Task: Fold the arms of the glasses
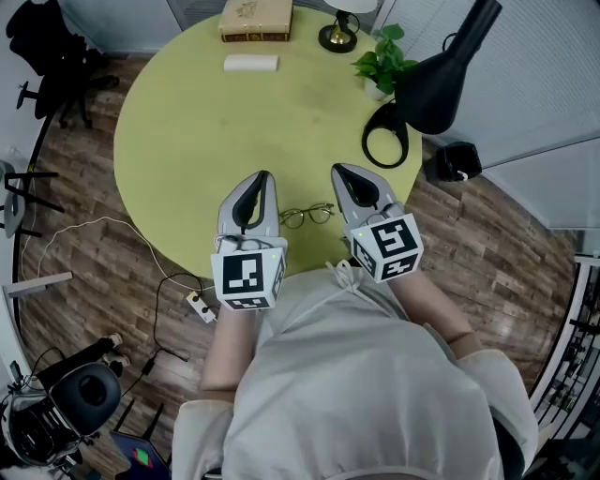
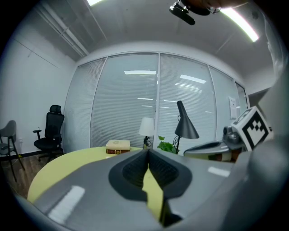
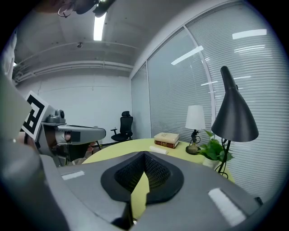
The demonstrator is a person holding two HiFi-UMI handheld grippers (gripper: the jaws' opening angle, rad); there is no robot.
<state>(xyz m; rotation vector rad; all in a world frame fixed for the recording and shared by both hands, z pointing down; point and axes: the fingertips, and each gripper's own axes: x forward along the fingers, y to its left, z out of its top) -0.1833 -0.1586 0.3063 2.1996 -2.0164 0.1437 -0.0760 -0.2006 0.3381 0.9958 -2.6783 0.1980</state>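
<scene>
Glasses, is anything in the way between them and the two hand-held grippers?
Nothing visible stands in the way. The glasses lie on the yellow table between the left hand-held gripper and the right hand-held gripper, both shut. The potted plant and black lamp stand farther away.

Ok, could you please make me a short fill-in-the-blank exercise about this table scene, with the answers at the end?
1. The glasses lie on the table, between the two ____.
2. The left gripper and the right gripper both have their jaws ____, with nothing between them.
3. The book lies near the table's ____ edge, opposite the glasses.

Missing words: grippers; shut; far
</scene>
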